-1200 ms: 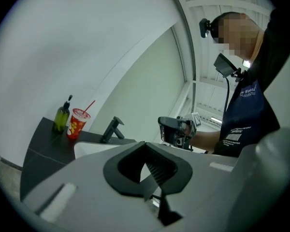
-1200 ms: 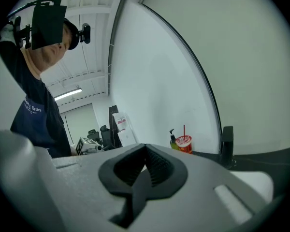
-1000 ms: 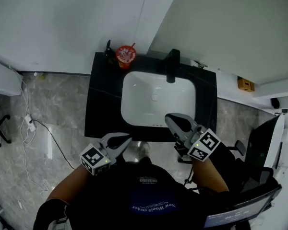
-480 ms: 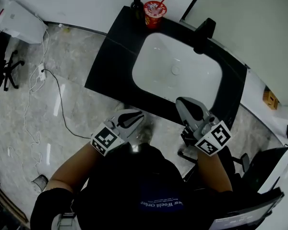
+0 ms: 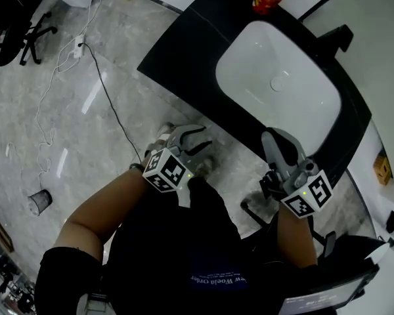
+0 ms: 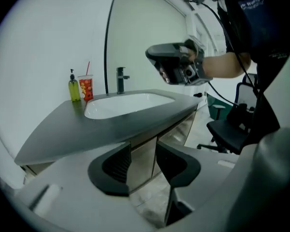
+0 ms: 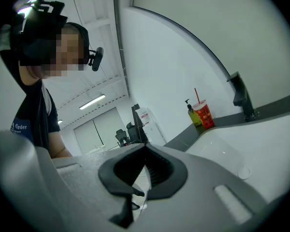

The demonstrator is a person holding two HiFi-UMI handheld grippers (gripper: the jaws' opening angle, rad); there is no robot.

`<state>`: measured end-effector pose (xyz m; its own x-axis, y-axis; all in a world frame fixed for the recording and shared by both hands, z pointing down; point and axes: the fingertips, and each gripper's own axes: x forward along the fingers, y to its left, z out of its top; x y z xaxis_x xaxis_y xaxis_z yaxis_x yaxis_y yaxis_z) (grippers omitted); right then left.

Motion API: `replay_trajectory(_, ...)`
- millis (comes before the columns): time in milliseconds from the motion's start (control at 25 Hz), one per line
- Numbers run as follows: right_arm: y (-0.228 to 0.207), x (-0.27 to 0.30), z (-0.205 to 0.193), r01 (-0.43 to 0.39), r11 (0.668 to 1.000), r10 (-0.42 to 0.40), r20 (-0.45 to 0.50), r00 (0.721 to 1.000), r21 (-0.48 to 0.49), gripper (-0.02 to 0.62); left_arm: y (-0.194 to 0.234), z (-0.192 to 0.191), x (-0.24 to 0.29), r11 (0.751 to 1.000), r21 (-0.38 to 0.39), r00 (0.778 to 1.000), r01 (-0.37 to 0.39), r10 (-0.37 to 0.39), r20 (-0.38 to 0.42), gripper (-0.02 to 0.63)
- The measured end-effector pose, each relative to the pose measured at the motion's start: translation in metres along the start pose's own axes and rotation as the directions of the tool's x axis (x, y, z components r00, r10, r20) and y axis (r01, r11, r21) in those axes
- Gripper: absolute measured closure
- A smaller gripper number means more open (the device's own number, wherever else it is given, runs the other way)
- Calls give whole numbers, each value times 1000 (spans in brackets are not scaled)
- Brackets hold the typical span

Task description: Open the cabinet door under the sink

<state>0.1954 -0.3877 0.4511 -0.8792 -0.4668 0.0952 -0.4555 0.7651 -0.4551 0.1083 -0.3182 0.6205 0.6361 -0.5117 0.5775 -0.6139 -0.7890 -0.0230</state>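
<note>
Approaching, not yet touching: left gripper (image 5: 196, 138) tilted down, jaws partly apart after just opening, empty, cabinet door (image 6: 141, 164) just ahead, framed between them, probably needing its edge hooked next; higher to its right, right gripper (image 5: 280, 148) closed, level, near the sink (image 5: 279, 77).

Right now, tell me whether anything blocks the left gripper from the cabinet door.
Nothing visible does. The left gripper, its jaws just opening with nothing between them, points straight at the cabinet door.
</note>
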Motion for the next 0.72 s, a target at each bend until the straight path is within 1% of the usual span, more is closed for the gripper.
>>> replay_trajectory(80, 5, 6, -7, -14, 1000, 14, 13, 1000, 9, 594, 1, -16, 7, 997, 78, 999, 2, 1, -38, 457)
replay_trajectory(160, 11, 12, -16, -28, 999, 28, 26, 999, 23, 594, 2, -31, 15, 987, 161, 997, 10, 1, -72, 438)
replay_trajectory(240, 17, 17, -30, -42, 999, 41, 37, 998, 33, 594, 6, -45, 21, 968, 251, 995, 5, 20, -94, 406)
replay_trajectory(360, 27, 23, -55, -56, 997, 53, 44, 998, 57, 594, 17, -60, 26, 927, 373, 993, -31, 73, -97, 351)
replay_trajectory(480, 34, 30, -87, -49, 994, 44, 51, 998, 94, 594, 29, -77, 29, 876, 478, 990, -61, 116, -86, 318)
replay_trajectory(600, 41, 41, -120, -24, 992, 16, 68, 998, 120, 594, 43, -92, 32, 818, 571, 989, -70, 131, -68, 302)
replay_trajectory(680, 50, 48, -147, -13, 991, 4, 67, 998, 137, 594, 50, -102, 31, 765, 640, 987, -71, 147, -66, 287)
replay_trajectory(720, 56, 51, -160, -10, 989, 1, 64, 998, 144, 594, 54, -107, 30, 730, 679, 984, -73, 164, -71, 282)
